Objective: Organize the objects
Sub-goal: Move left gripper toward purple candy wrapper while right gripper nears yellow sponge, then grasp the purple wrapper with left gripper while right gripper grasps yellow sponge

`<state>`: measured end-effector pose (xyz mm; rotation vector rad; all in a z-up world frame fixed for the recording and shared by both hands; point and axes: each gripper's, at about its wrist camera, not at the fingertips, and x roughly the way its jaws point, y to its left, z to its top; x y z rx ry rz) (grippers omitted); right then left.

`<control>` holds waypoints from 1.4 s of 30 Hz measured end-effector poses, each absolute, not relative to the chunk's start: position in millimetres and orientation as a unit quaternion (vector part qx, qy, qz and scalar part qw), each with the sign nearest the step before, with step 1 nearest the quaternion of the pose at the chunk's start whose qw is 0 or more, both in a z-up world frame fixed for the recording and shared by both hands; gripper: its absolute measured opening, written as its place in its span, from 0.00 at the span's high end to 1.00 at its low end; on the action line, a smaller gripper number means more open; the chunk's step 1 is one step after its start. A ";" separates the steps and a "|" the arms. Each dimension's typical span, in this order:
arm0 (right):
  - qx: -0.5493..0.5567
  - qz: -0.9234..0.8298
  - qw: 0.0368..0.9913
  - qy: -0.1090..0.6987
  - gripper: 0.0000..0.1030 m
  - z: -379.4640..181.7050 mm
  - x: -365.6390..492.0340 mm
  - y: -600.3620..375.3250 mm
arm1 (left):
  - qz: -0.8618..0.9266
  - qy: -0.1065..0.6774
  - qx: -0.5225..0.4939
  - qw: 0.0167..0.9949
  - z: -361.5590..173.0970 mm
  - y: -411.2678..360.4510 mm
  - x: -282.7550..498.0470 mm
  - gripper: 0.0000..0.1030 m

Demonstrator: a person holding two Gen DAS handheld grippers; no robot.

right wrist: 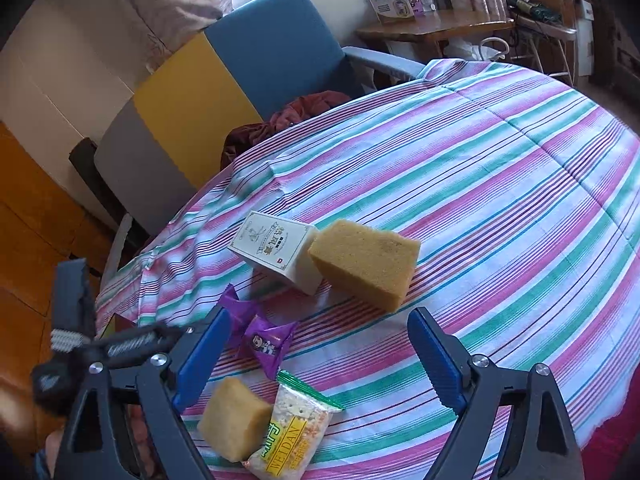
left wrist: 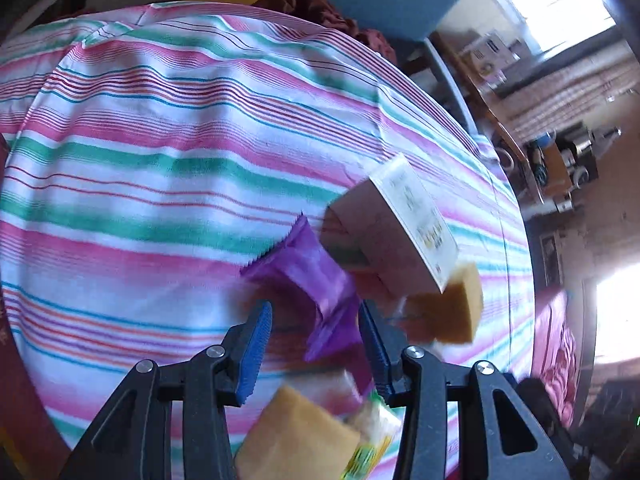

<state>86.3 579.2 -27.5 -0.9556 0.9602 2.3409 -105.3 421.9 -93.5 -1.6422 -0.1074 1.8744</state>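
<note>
Purple snack packet point(left wrist: 316, 280) at lower centre of left wrist view, lying loose between left gripper's point(left wrist: 316, 344) part-open jaws; right gripper point(right wrist: 320, 356) spread wide, empty, above striped tablecloth point(right wrist: 500, 200).

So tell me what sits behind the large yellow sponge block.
The white printed carton stands directly behind the large yellow sponge block, apparently touching. The sponge covers the carton's lower right corner; striped tablecloth lies beyond.

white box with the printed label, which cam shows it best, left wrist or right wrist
The right wrist view. There the white box is sharp, its printed top readable as a label, resting against the large sponge block. In the left wrist view the box is motion-blurred, tilted in the frame, and its print is only a smear.
</note>
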 end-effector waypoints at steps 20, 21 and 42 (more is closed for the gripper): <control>-0.321 0.833 0.235 0.385 0.12 -31.0 97.4 597.9 | 0.742 0.101 -0.551 0.367 -101.9 430.5 -95.0 0.65; -0.318 0.831 0.238 0.389 0.12 -31.1 98.8 599.7 | 0.744 0.106 -0.546 0.370 -100.9 425.9 -90.8 0.65; -0.392 0.824 0.284 0.296 0.12 -35.3 75.3 593.7 | 0.772 0.090 -0.465 0.423 -39.6 326.3 -22.1 0.65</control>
